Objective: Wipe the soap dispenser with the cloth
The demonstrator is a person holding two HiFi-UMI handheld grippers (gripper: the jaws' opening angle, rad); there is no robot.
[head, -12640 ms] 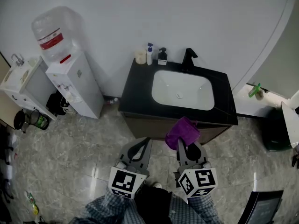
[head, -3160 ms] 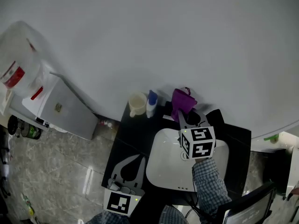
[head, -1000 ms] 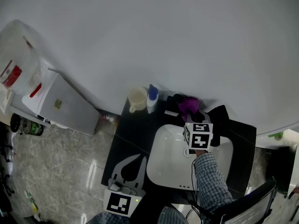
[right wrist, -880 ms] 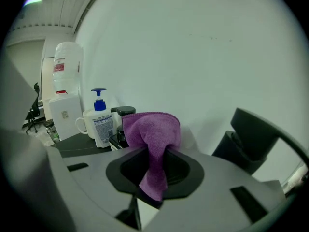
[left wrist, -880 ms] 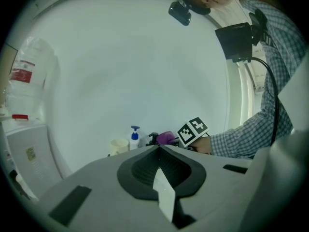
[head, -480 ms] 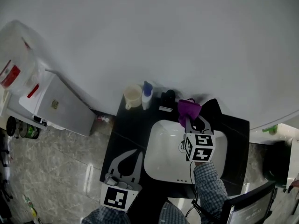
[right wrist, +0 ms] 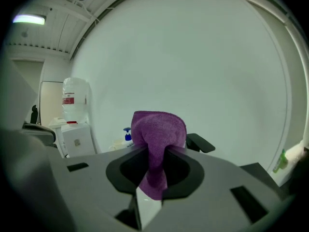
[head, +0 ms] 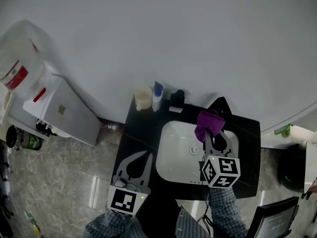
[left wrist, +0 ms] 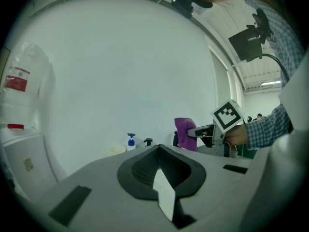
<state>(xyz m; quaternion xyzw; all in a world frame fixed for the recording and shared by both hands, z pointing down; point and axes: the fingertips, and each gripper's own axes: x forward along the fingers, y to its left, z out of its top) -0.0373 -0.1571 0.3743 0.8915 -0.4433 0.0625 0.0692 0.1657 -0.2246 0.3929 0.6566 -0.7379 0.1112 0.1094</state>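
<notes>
Over the white sink (head: 174, 150), right tongs (head: 210, 134) pinch the purple cloth (head: 207, 122) while left tongs (head: 146, 154) sit closed.

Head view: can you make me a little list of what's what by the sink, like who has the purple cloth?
cloth: purple, pinched in the right tool, held over the back of the sink
left tool: jaws together, holding nothing, near the front of the counter
soap dispenser: black pump at the back of the counter, apart from the cloth
neighbours: blue-topped bottle and cream cup on its left
tap: black, behind the cloth
</notes>
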